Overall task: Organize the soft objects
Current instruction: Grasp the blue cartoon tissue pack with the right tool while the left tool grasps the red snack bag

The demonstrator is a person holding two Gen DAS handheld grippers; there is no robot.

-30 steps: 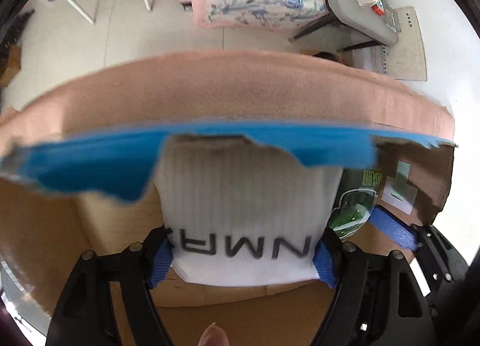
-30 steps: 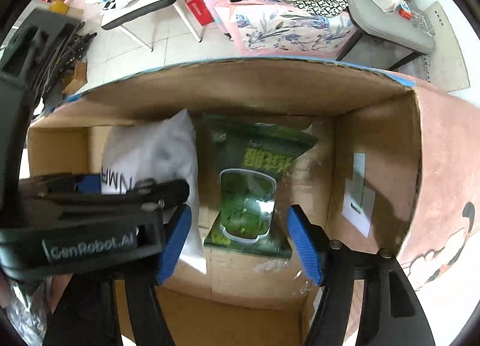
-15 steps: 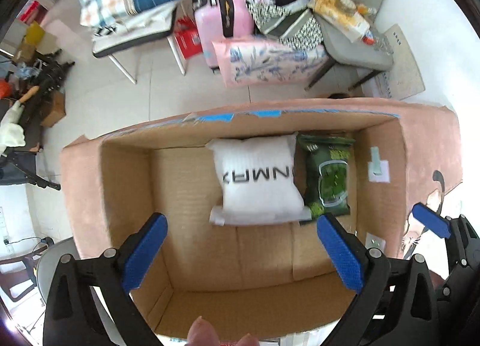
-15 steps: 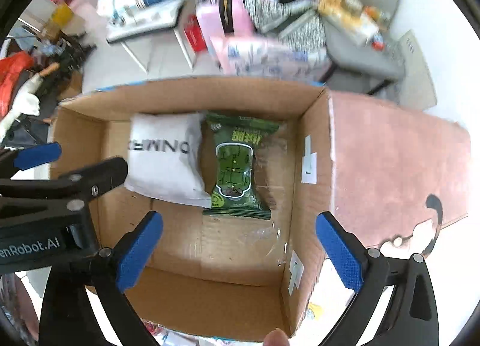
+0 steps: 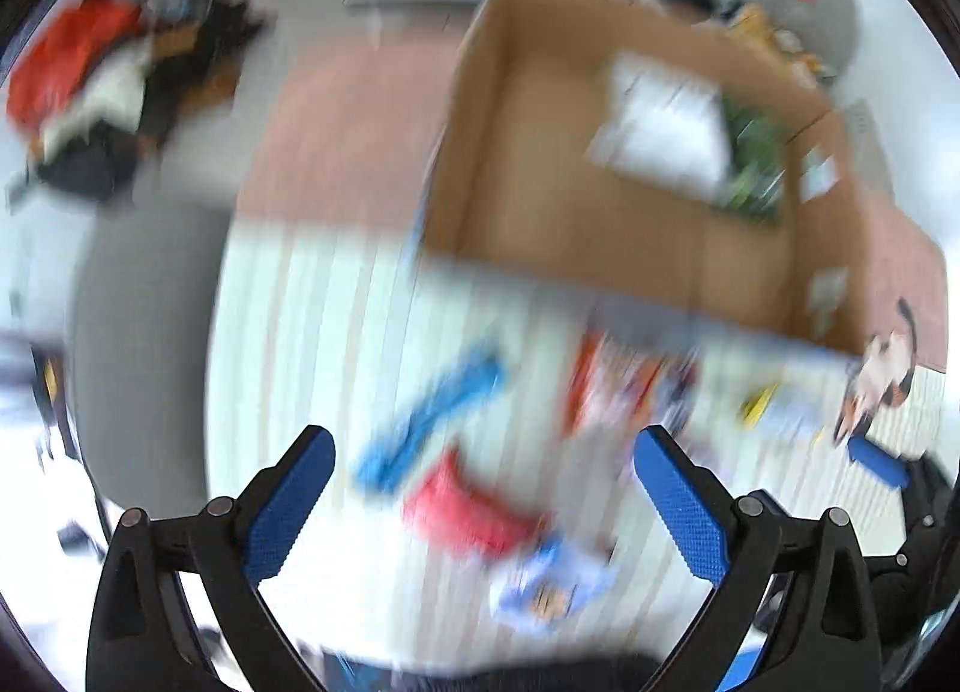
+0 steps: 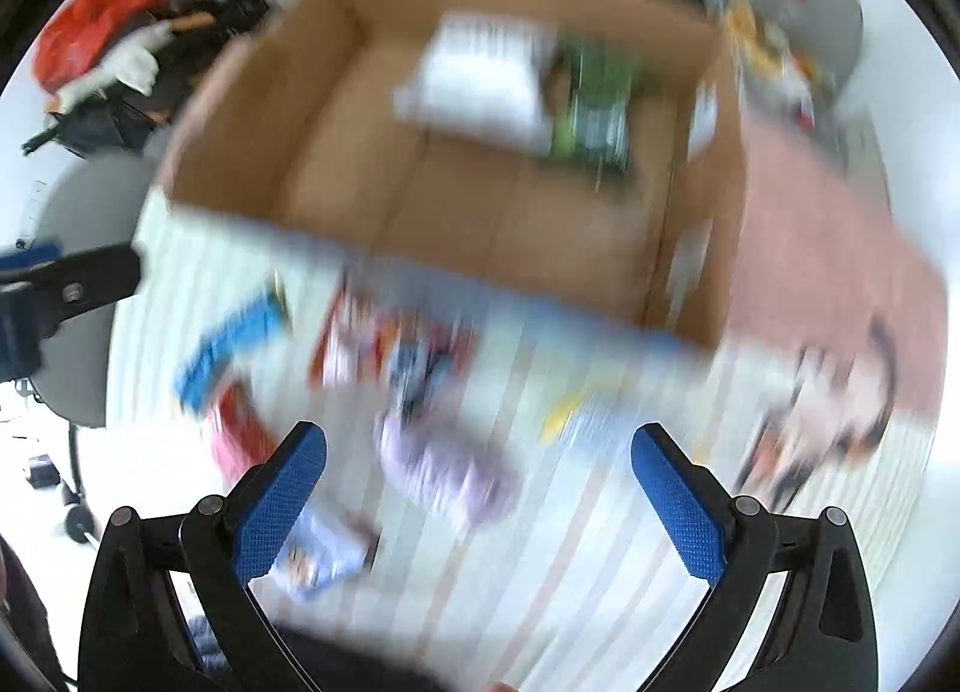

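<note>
Both tongs (image 5: 480, 476) (image 6: 477, 473) higher; lilac pack (image 6: 444, 470) right-view only.

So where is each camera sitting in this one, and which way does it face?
Left wrist: on the left claw, facing down at blurred packets on a striped cloth; its open fingers show.
Right wrist: on the right claw, facing down likewise; open fingers, left claw at the edge.
Shared: cardboard box with white pack and green pack.
</note>
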